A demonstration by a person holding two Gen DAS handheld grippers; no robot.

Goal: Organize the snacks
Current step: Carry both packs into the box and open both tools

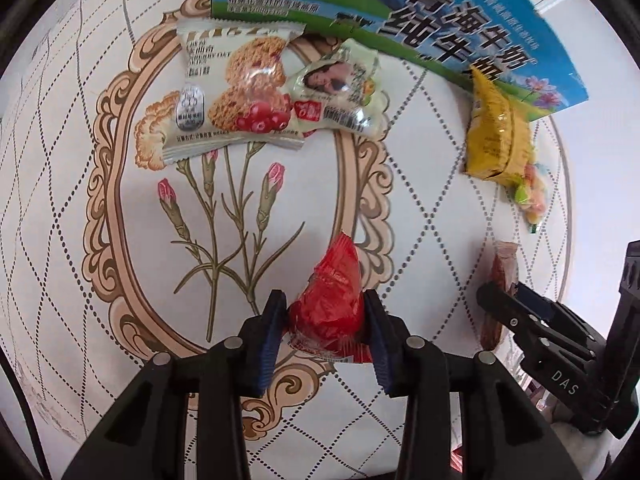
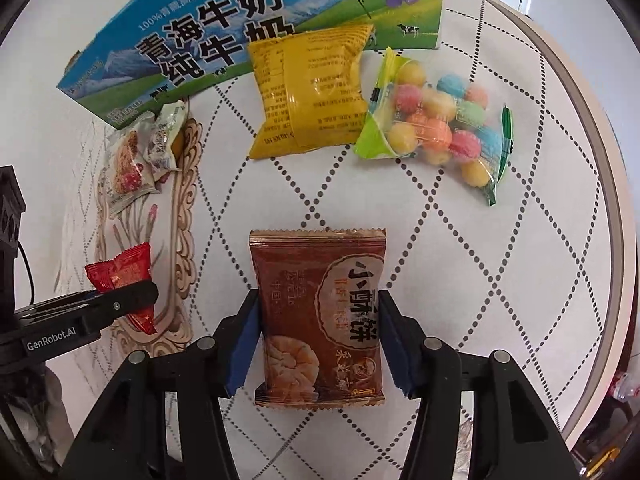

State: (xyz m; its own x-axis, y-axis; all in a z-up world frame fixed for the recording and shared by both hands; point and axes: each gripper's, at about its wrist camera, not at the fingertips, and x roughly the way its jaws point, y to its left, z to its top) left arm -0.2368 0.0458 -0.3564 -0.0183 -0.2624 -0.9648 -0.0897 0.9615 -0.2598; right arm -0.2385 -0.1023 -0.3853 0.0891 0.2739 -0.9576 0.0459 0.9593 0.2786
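My left gripper (image 1: 325, 312) is shut on a small red snack packet (image 1: 330, 300) just above the round table; it also shows in the right wrist view (image 2: 122, 276). My right gripper (image 2: 318, 320) is shut on a brown pastry packet (image 2: 320, 316), seen edge-on in the left wrist view (image 1: 500, 280). A blue-green milk carton box (image 2: 224, 24) stands at the back. In front of it lie a yellow packet (image 2: 308, 92), a bag of coloured balls (image 2: 436, 120), an oat cookie packet (image 1: 236, 88) and a pale small packet (image 1: 340, 92).
The table wears a white quilted cloth (image 2: 500, 240) with a flower-in-frame print (image 1: 224, 216). The round table edge (image 2: 612, 208) curves along the right. The other gripper's body (image 1: 560, 352) is at the right of the left wrist view.
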